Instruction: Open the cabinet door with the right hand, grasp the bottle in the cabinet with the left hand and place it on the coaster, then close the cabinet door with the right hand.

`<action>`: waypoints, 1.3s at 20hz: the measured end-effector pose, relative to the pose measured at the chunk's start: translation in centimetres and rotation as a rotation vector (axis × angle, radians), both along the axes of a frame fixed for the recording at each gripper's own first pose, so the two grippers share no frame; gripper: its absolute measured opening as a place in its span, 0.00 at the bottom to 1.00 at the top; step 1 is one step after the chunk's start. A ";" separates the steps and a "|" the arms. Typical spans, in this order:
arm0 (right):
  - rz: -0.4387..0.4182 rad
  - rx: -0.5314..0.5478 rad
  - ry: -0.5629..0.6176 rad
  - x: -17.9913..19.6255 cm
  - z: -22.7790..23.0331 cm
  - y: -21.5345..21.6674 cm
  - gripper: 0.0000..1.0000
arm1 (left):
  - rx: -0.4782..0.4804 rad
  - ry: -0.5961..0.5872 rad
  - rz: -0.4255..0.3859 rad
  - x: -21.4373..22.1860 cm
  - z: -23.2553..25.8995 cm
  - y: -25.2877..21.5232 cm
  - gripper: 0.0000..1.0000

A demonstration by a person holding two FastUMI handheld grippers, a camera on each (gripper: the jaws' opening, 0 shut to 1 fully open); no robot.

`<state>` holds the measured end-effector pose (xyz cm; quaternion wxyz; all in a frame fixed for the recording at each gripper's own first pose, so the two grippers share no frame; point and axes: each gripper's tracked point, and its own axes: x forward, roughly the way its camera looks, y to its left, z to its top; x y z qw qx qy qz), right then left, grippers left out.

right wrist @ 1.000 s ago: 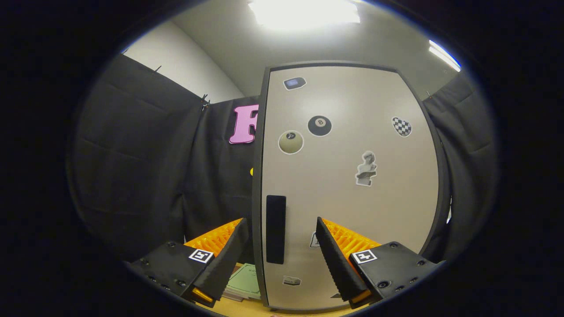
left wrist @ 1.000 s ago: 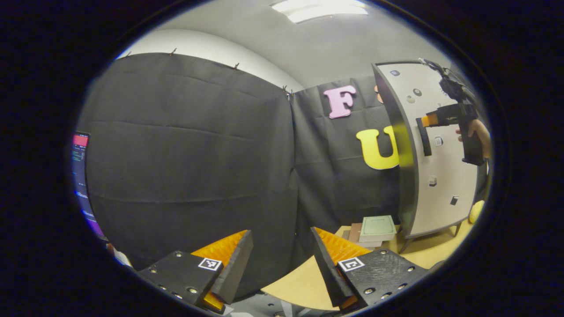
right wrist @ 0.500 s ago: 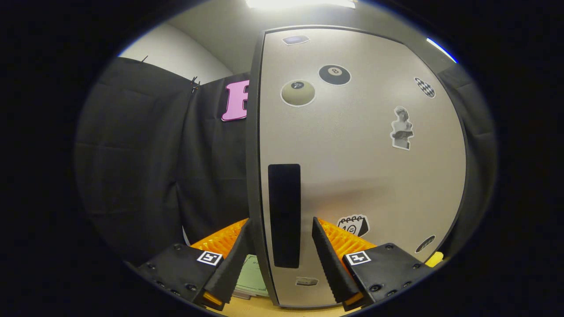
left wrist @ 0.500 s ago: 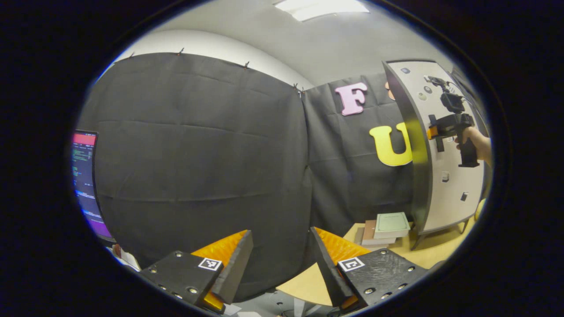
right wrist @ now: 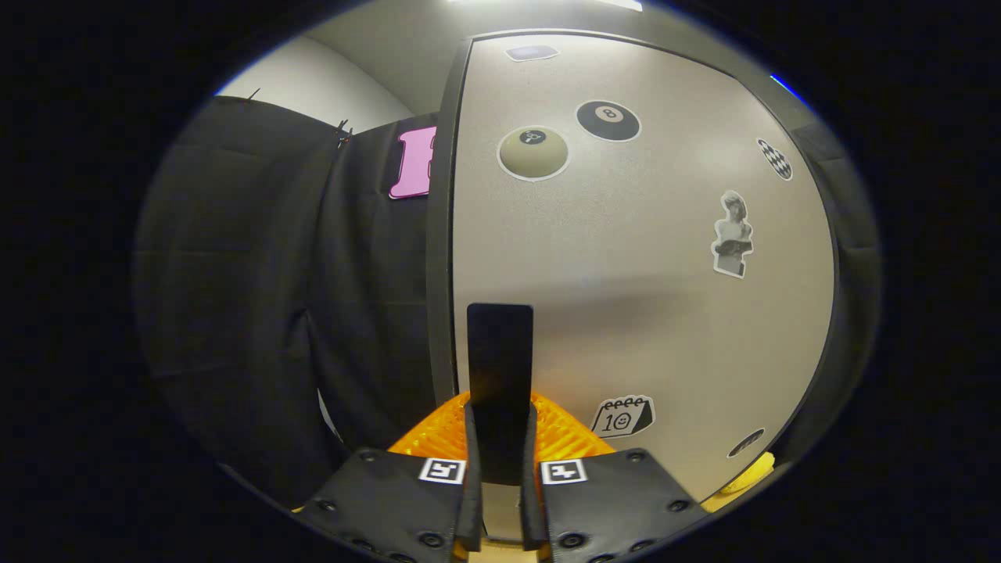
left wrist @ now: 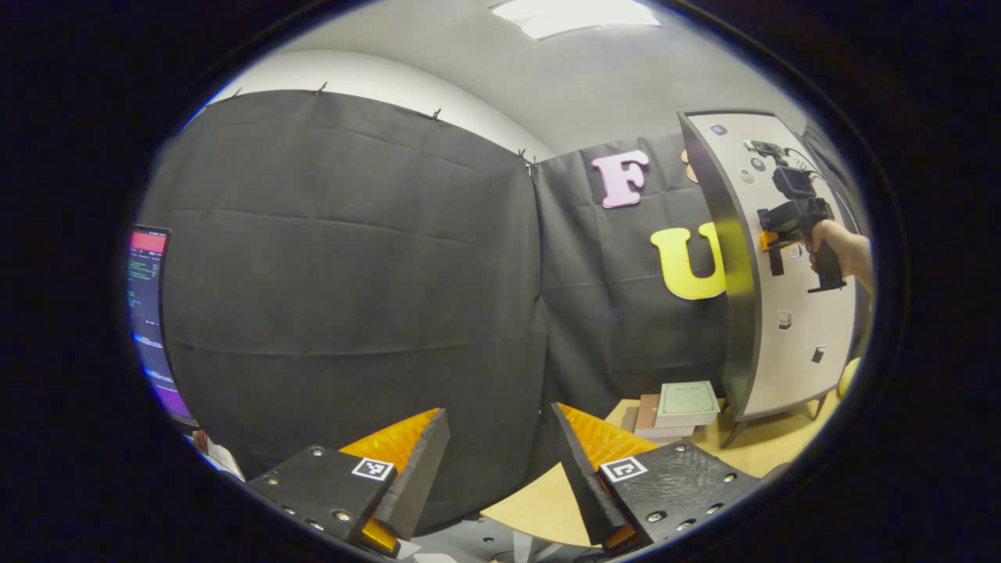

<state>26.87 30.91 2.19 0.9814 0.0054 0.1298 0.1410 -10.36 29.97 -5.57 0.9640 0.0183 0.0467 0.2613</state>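
The cabinet door (right wrist: 641,281) is a beige panel with stickers, and it stands closed. A black vertical handle (right wrist: 500,367) runs near its left edge. My right gripper (right wrist: 498,461) is shut on that handle, both fingers pressing its lower part. In the left gripper view the cabinet (left wrist: 782,313) stands at the far right on the wooden table (left wrist: 547,500), with the right gripper (left wrist: 774,238) and a hand (left wrist: 841,250) at the handle. My left gripper (left wrist: 500,446) hangs open and holds nothing, low over the table's near edge. The bottle is hidden behind the door.
A stack of books (left wrist: 679,407) lies on the table left of the cabinet's foot. A yellow object (left wrist: 848,375) peeks out at the cabinet's right side. A monitor (left wrist: 148,320) glows at the far left.
My right gripper moved in on the door and closed its fingers onto the black handle. The left gripper has barely shifted.
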 end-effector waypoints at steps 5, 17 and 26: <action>0.073 0.000 0.021 -1.2 0.1 -0.4 0.19 | -0.007 -0.013 -0.038 1.6 -0.1 -1.2 0.80; 0.254 0.060 0.073 -2.1 0.3 -1.5 0.20 | -0.005 -0.062 -0.248 7.8 1.8 -8.2 0.77; 0.331 0.086 0.083 -1.8 0.4 -1.8 0.20 | -0.030 -0.086 -0.399 11.3 2.7 -15.4 0.78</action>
